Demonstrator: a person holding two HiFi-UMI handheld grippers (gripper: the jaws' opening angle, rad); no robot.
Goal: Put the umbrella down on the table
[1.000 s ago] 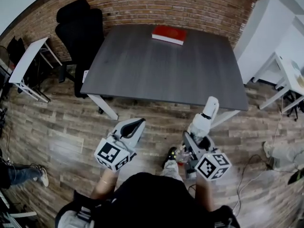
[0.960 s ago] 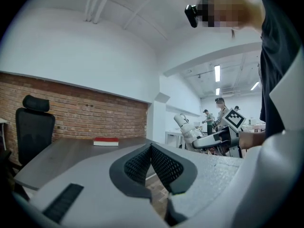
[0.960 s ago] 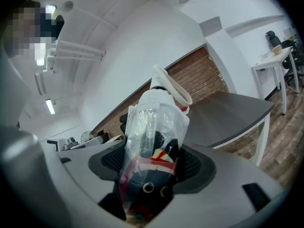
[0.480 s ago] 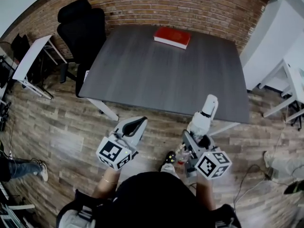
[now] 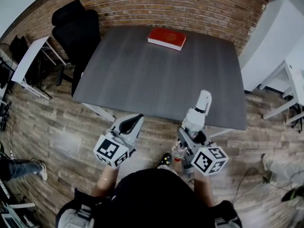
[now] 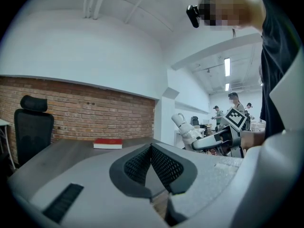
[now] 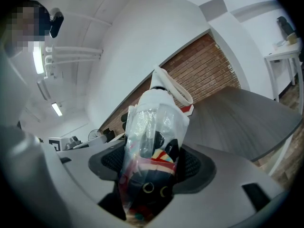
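A folded umbrella in a clear plastic sleeve, with a white handle end and strap, sticks forward out of my right gripper, which is shut on it. In the right gripper view the umbrella fills the gap between the pads. Its white end reaches over the near edge of the dark grey table. My left gripper hangs over the floor just short of that edge, its pad tips together and nothing held. The left gripper view also shows the umbrella at the right.
A red book lies near the table's far edge. A black office chair stands at the far left corner. White side tables stand at the left and right. A person's shoe is on the wooden floor.
Both grippers have moved forward toward the table. The umbrella's white end has gone from just short of the near edge to over it. Neither grip has changed.
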